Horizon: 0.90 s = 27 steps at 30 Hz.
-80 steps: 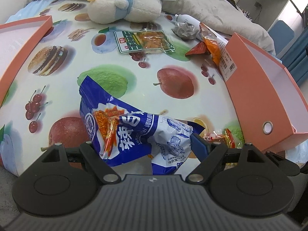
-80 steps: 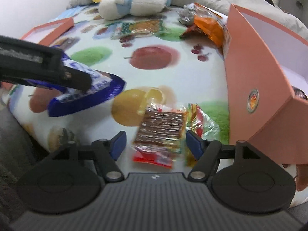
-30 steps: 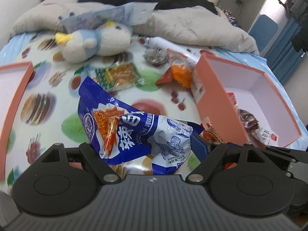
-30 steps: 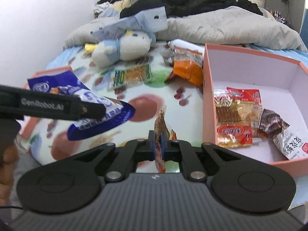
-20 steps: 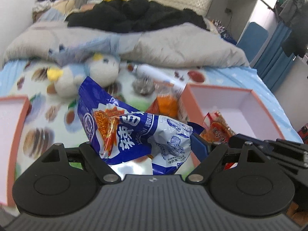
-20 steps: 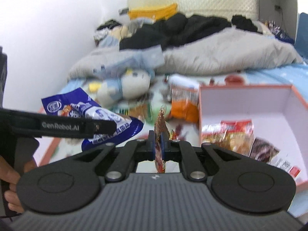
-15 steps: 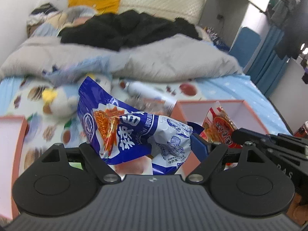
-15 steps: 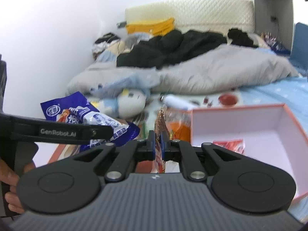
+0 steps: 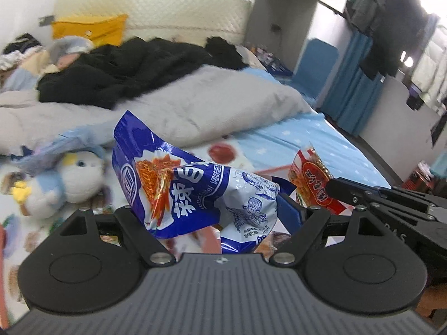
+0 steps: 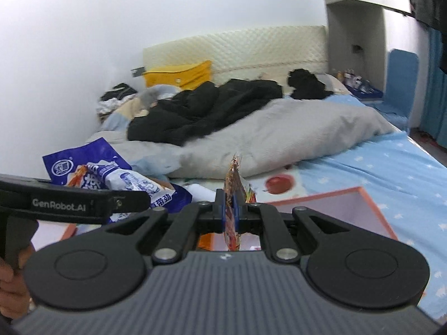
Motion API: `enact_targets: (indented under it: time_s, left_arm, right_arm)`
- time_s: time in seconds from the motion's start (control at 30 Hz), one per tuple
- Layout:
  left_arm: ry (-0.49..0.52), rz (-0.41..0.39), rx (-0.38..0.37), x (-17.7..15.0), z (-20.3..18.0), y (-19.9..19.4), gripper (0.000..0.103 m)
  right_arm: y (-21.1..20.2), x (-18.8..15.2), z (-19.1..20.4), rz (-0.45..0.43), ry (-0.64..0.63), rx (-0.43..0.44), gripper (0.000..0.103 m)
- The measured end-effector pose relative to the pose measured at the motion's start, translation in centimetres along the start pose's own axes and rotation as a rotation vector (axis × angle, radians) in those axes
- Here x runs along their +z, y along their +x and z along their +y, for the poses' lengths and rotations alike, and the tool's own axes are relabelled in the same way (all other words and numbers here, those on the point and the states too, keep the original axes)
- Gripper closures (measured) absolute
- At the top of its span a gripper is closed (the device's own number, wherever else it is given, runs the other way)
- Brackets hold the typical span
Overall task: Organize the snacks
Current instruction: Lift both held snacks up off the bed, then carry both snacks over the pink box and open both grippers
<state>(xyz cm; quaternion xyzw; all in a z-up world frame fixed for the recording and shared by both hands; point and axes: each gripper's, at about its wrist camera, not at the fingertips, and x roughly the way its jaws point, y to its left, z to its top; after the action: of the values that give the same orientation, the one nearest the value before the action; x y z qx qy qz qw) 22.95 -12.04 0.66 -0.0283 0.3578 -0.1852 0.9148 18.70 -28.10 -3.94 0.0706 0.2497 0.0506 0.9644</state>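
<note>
Risk — crinkly blue-and-white snack bag (image 9: 195, 195), gripped wide by left hand-held gripper (image 9: 201, 212), could slip; right hand-held gripper (image 10: 229, 215) clamps thin red packet (image 10: 234, 195).

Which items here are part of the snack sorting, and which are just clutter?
In play:
- blue snack bag, held in the left gripper
- small red snack packet, pinched in the right gripper
- orange box

Clutter:
- plush toy
- grey duvet
- black clothes
- yellow envelope

bed (image 10: 391, 167), grey duvet (image 10: 279, 128), plush toy (image 9: 64, 181)
</note>
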Motion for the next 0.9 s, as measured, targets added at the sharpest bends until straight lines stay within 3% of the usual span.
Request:
enact_targets:
  time_s: [0.27, 0.43, 0.6, 0.9]
  left_arm:
    - [0.07, 0.082, -0.047, -0.7, -5.2, 5.1, 0.018]
    - [0.081, 0.184, -0.09, -1.5, -7.5, 9.6, 0.018]
    - [0.083, 0.29, -0.096, -2.6, -8.7, 14.6, 0.018]
    - [0.09, 0.383, -0.094, -3.8, -9.6, 19.5, 0.018]
  right_arm:
    - [0.9, -2.2, -5.6, 0.077, 0.071, -0.075, 0.094]
    - [2.1, -3.6, -8.6, 0.144, 0.095, -0.083, 0.094]
    - [4.0, -5.2, -10.9, 0.204, 0.116, -0.117, 0.093]
    - [6.8, -7.9, -14.2, 0.293, 0.155, -0.132, 0.093]
